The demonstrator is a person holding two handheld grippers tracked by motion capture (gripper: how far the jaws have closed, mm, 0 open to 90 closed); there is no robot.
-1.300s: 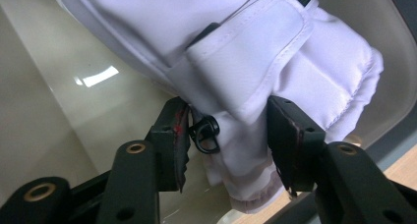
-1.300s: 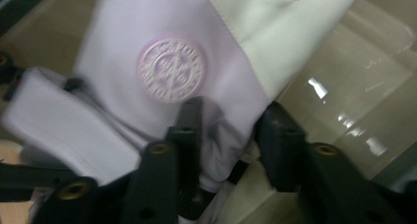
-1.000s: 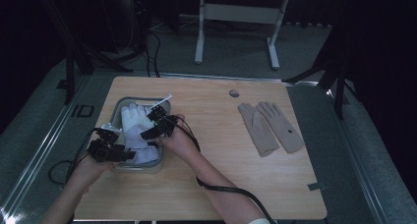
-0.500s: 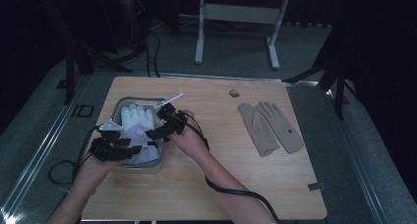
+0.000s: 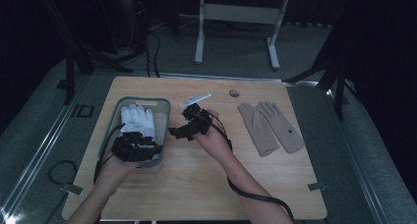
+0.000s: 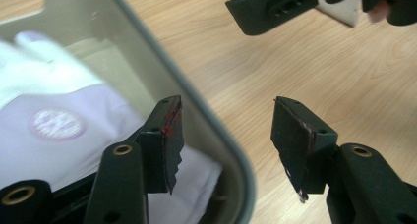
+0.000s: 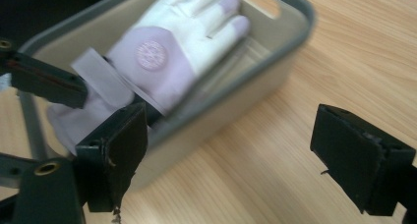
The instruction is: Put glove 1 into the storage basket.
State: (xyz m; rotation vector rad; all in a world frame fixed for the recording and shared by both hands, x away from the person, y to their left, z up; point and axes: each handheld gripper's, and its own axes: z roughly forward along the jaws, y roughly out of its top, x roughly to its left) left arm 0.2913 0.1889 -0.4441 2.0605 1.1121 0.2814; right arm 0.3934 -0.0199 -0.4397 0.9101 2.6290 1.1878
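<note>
The table (image 5: 206, 184) is light wood-look laminate, smooth with a faint sheen and visible grain. The bin (image 5: 110, 130) looks like grey plastic, smooth and slightly glossy at the rim. The white gloves (image 5: 137, 122) inside are soft matt cloth with a round printed badge, and the tan gloves (image 5: 269, 126) look like a suede-ish matt fabric. The tongs (image 6: 223, 140) are matt black plastic, scuffed at the pads.

The right tongs (image 5: 178, 133) have opened and left the bin (image 5: 164, 117); nothing between them.
</note>
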